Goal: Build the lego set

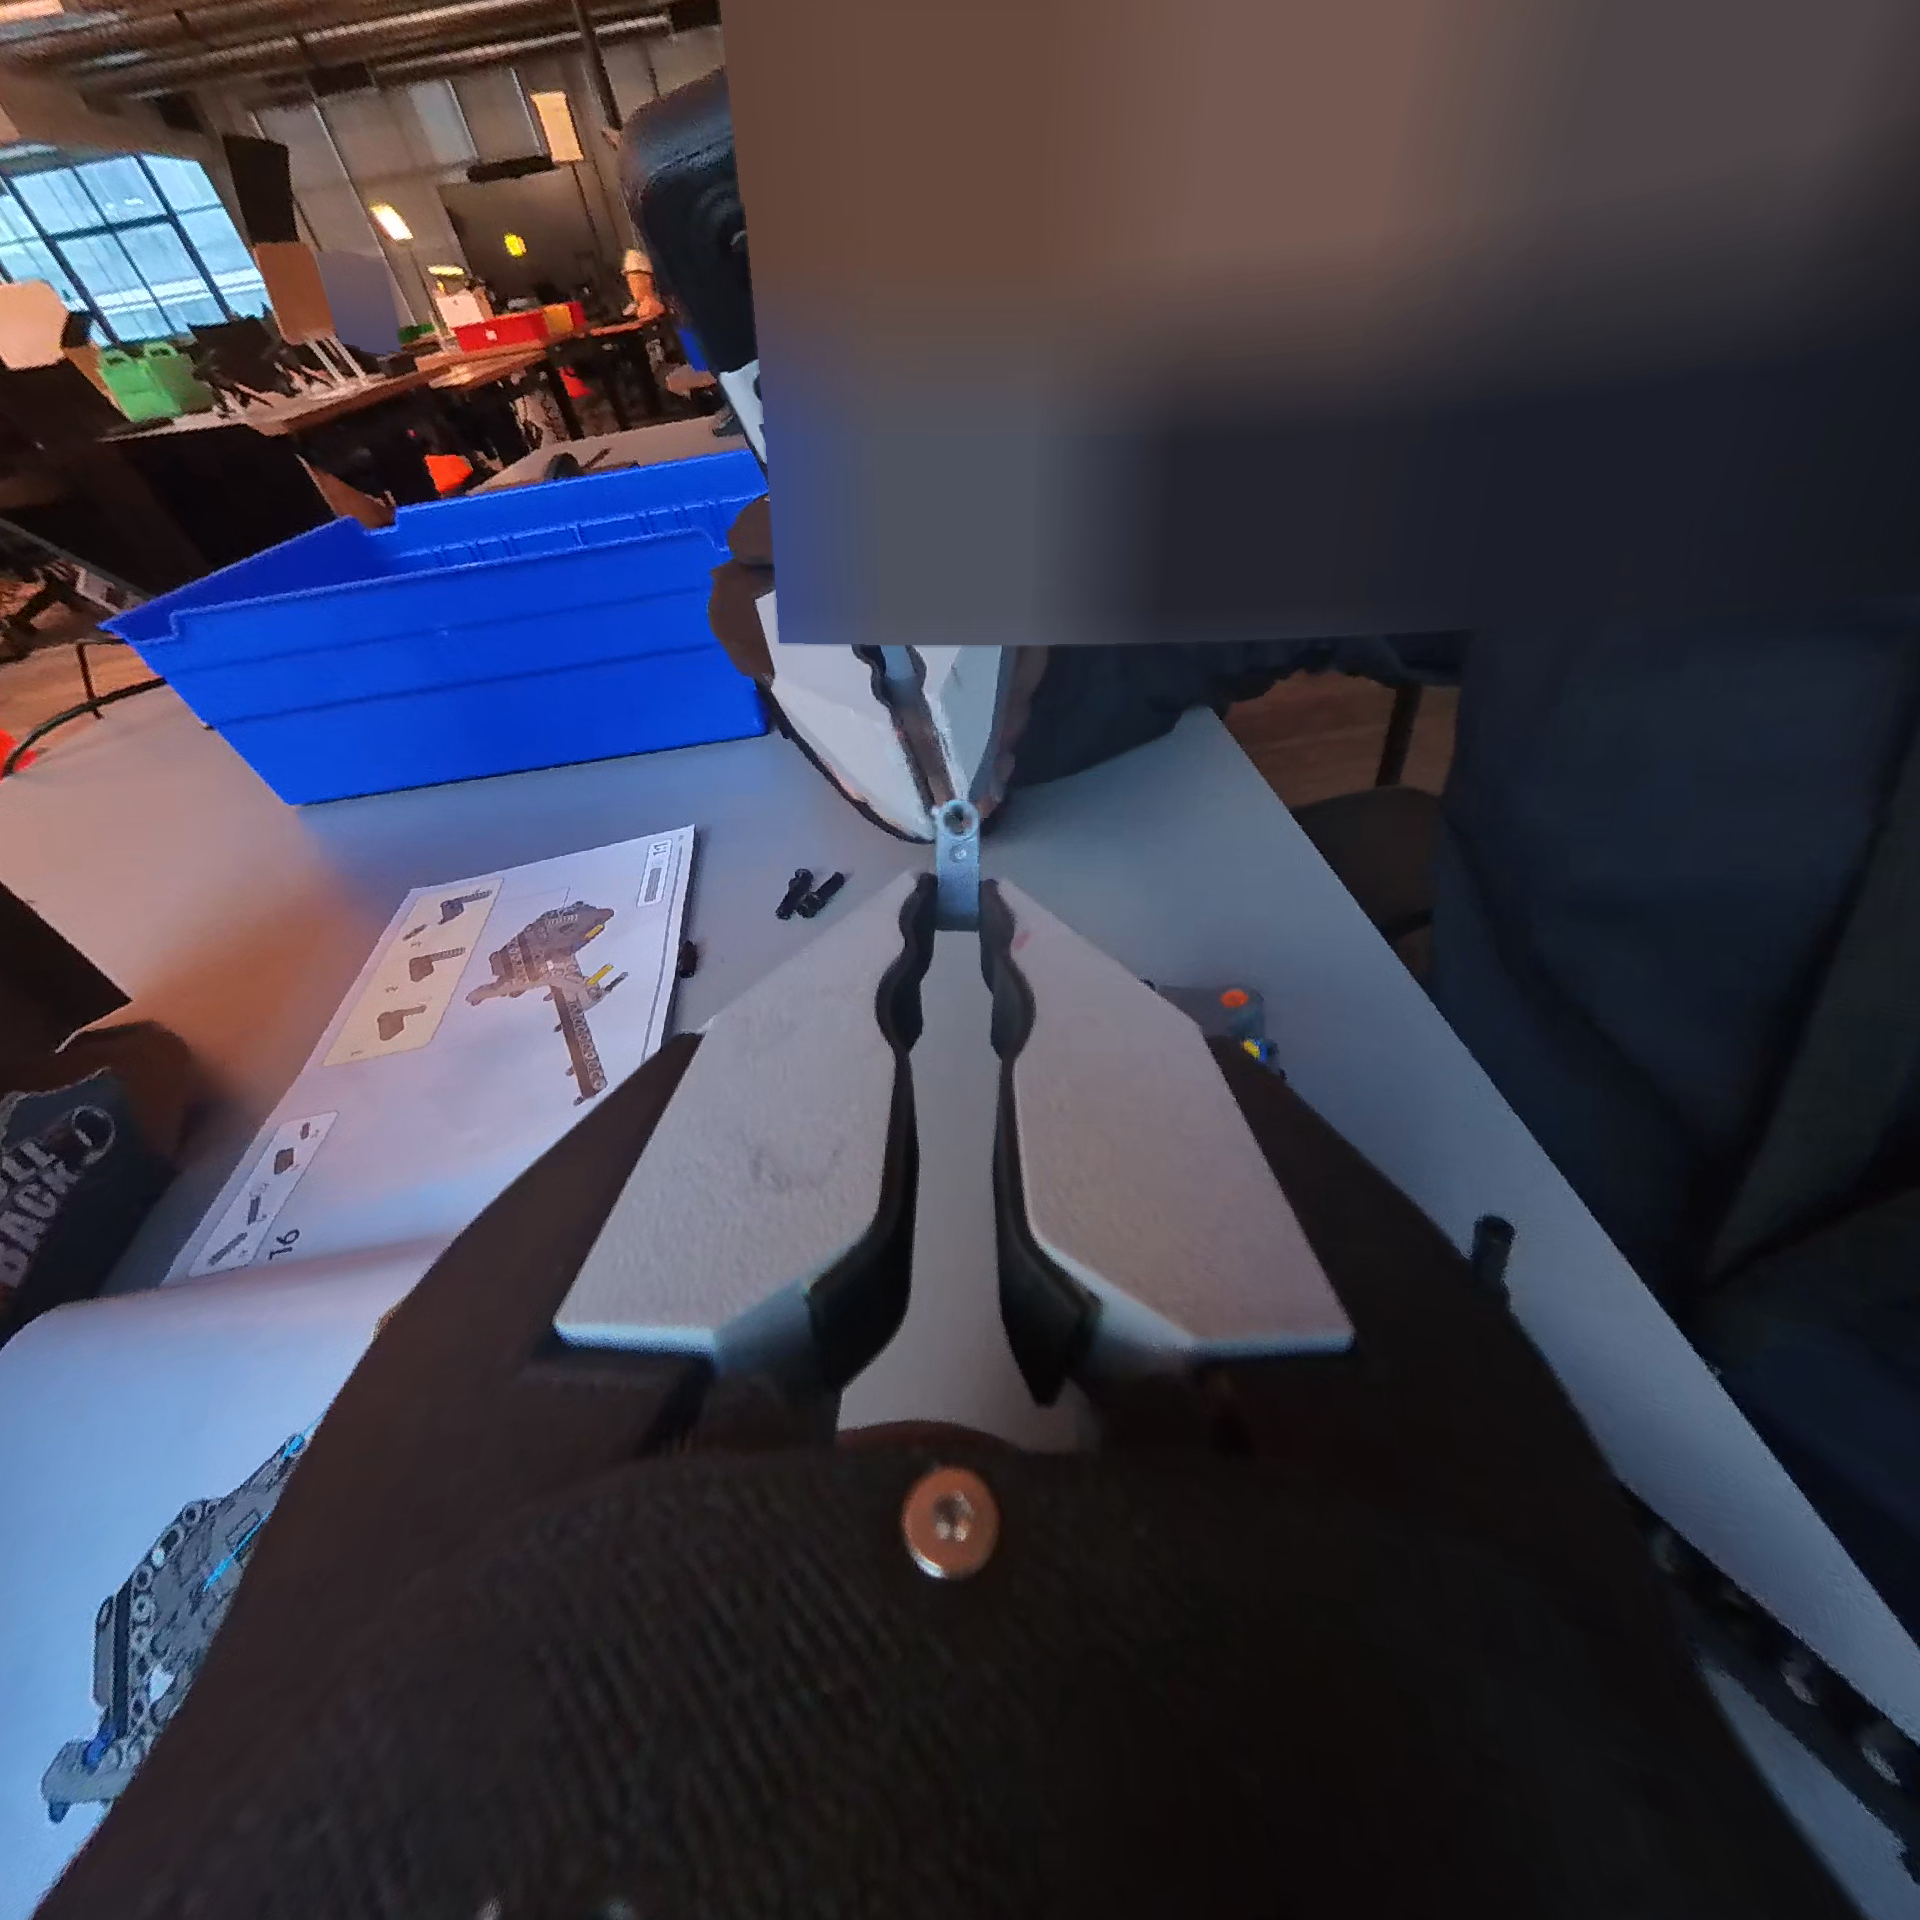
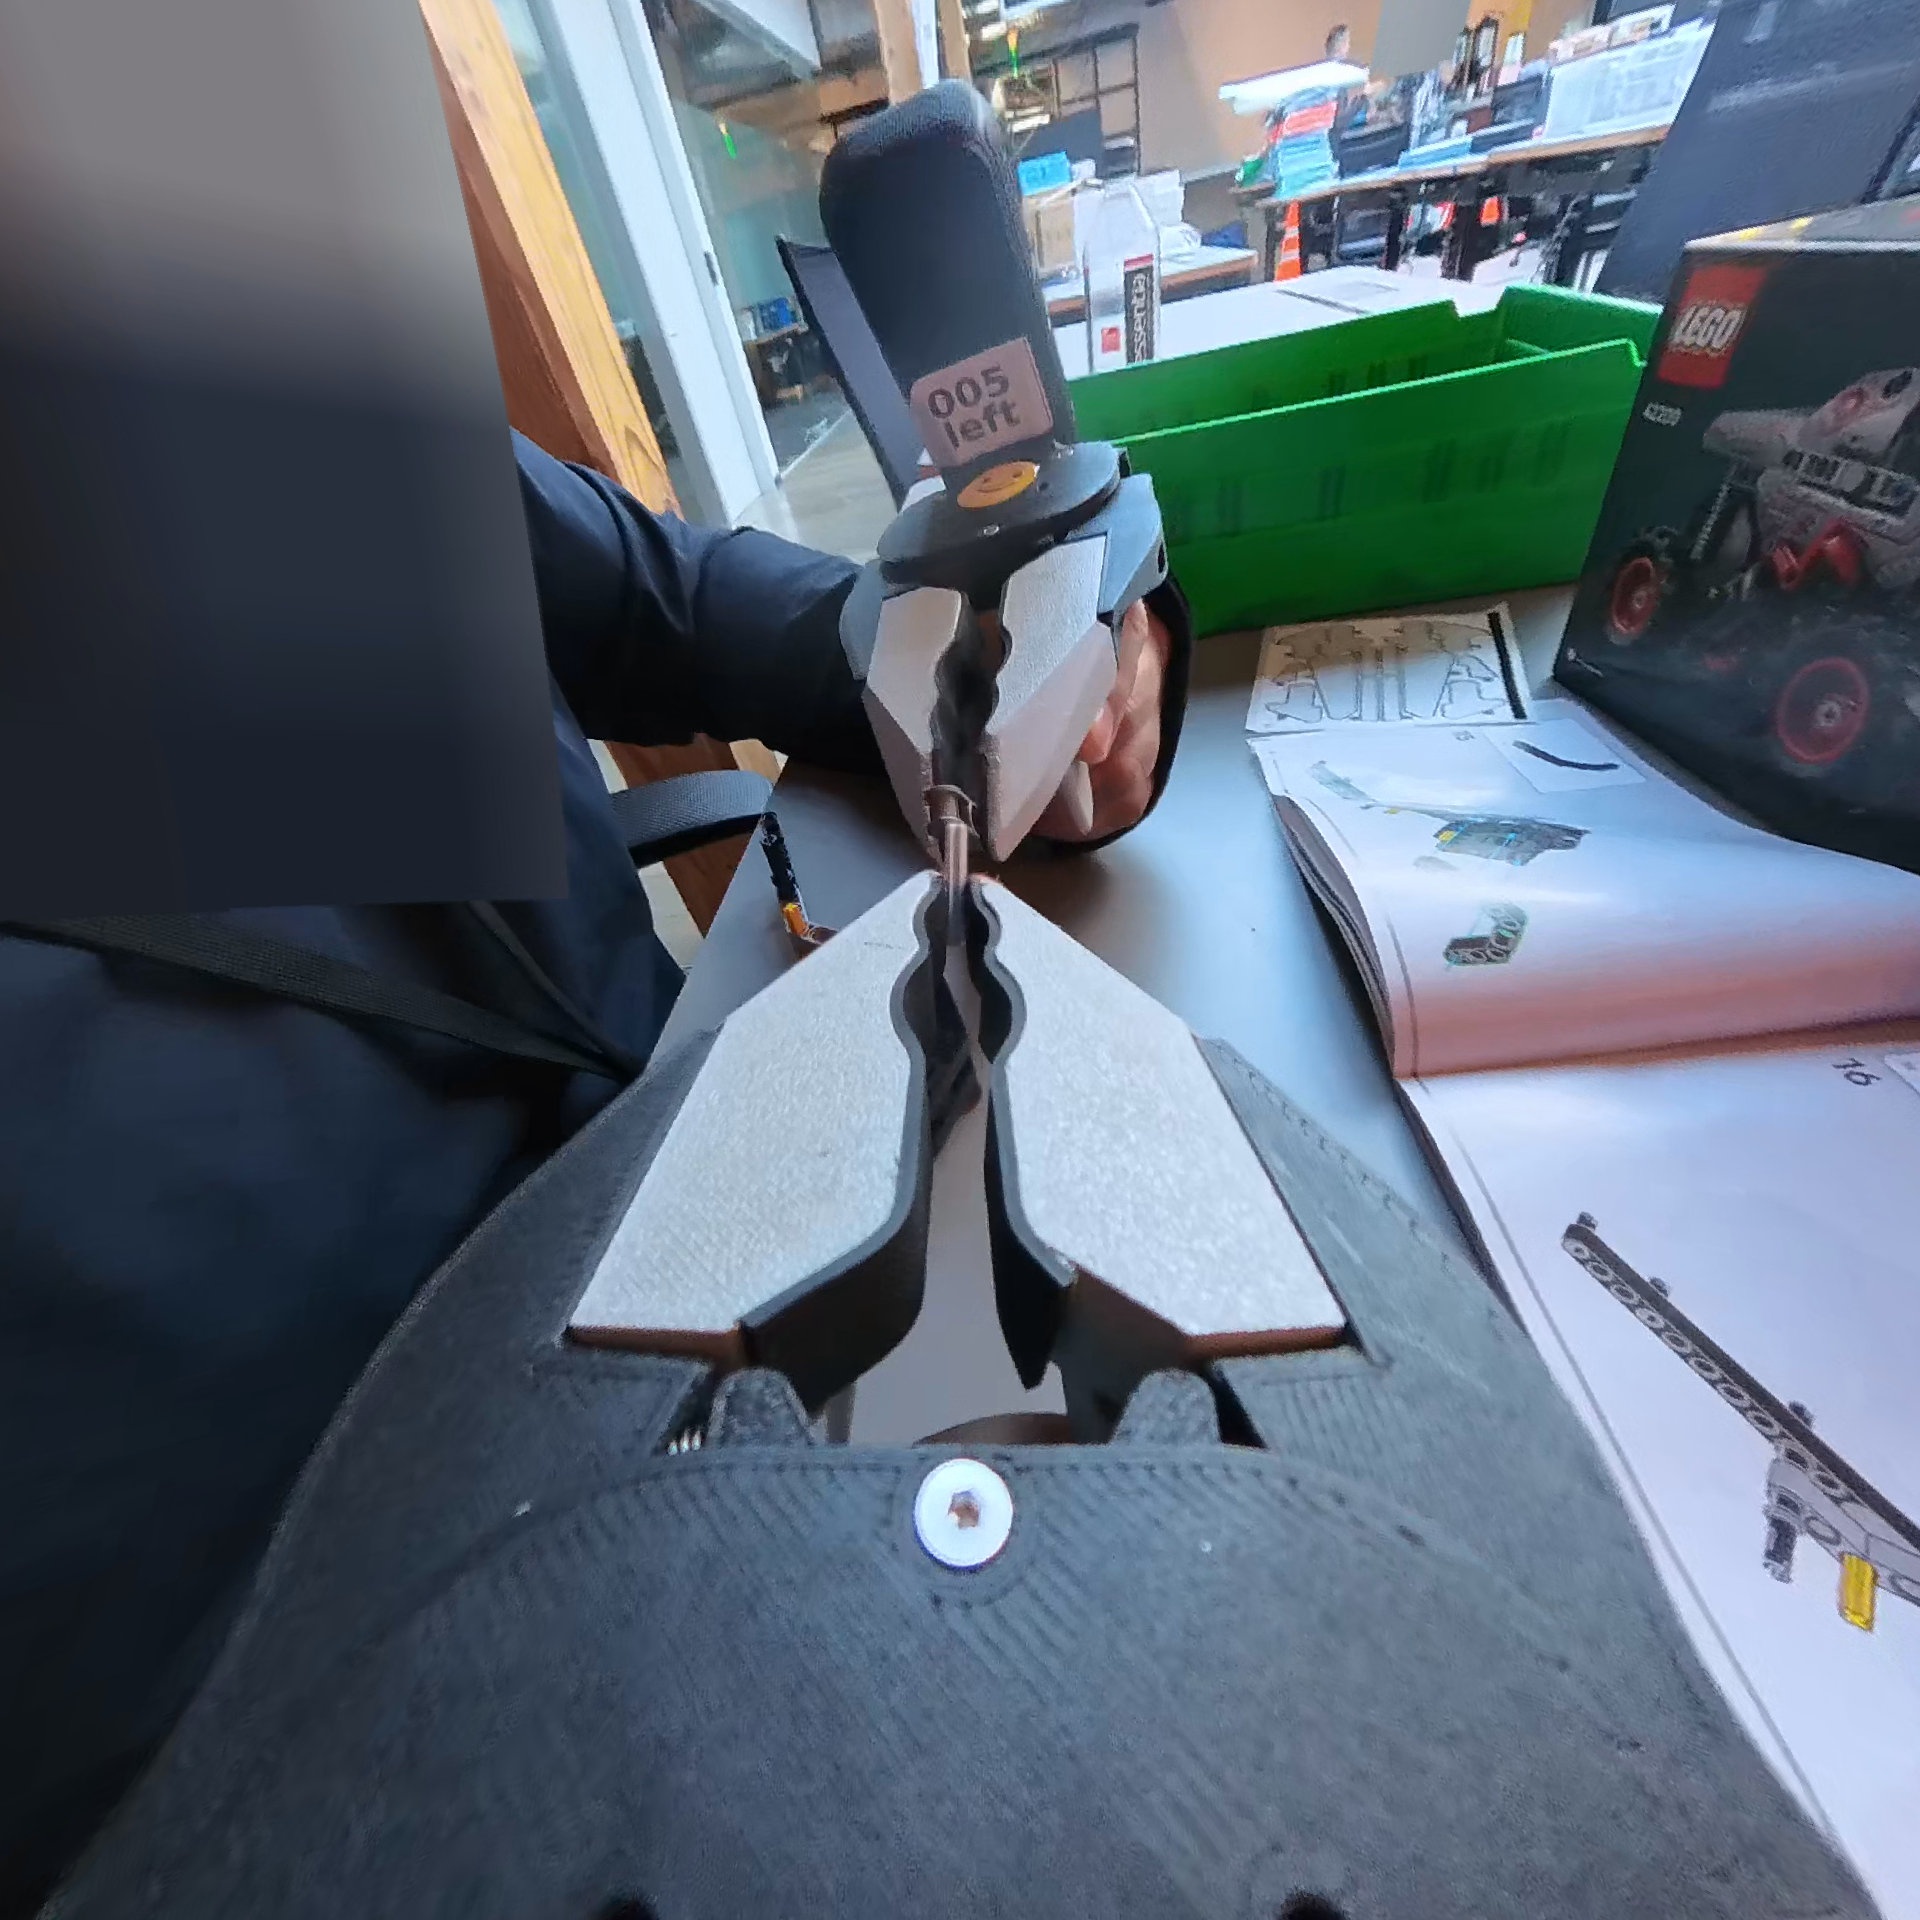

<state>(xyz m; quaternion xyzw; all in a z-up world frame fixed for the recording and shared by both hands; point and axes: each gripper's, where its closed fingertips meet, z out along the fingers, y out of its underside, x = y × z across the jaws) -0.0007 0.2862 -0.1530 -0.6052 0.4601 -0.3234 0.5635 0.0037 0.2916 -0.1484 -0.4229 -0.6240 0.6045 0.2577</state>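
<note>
- Left gripper (image 1: 957,902): pale grey wedge-shaped fingers with wavy black pads, ribbed black housing, one silver screw.
- Right gripper (image 2: 954,902): same build.
- Person's sleeve (image 2: 675,613): dark navy.

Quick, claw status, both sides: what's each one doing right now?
Left claw: shut on the grey piece.
Right claw: shut on the same grey piece, gripping its other end.

Your two hand-held grippers met tip to tip over the tabletop (image 1: 1195,831) edge, a small beam (image 1: 958,852) between them. The open booklet (image 2: 1621,914) lay to their side, a bin (image 1: 468,665) behind it, two pins (image 1: 810,894) near the booklet.
</note>
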